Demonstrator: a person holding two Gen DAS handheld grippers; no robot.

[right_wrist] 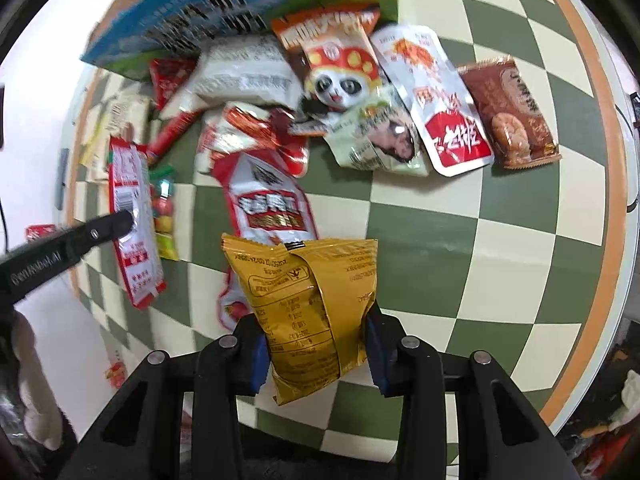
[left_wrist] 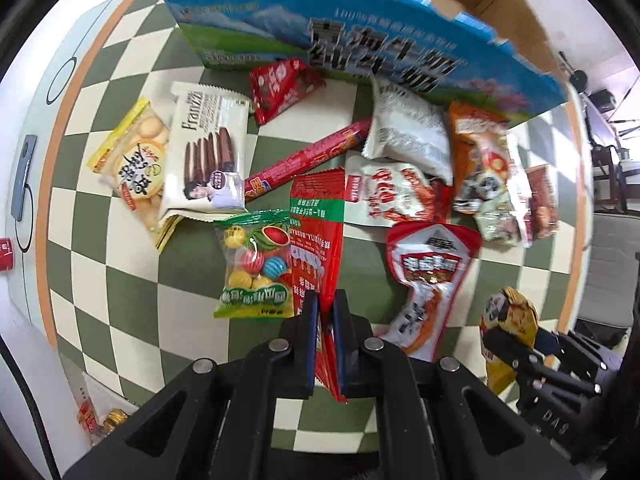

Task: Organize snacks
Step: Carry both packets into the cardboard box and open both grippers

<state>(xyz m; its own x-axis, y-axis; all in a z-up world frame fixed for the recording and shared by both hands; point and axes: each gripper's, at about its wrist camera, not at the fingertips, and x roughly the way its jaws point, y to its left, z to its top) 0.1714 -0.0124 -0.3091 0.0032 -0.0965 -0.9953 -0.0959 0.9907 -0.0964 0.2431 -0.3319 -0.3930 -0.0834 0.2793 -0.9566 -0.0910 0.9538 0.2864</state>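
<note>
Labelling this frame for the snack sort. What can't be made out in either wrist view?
- Open cardboard box with blue printed side: inside unseen in both views; its wall hides it and the top edge cuts it off.
- Flat red and green sachet: lower end hidden between the left gripper pads.
- Gold foil snack bag: print too small; sides covered by the right gripper.
- Packets by the box, right wrist view: blurred.

- Left wrist camera is looking straight down past its own fingers, close above the checkered cloth (left_wrist: 120, 280).
- Right wrist camera is looking steeply down, equally close.
- Both are sharing the snack pile (left_wrist: 400, 160) and the blue box (right_wrist: 192, 12) beyond the fingertips.
</note>
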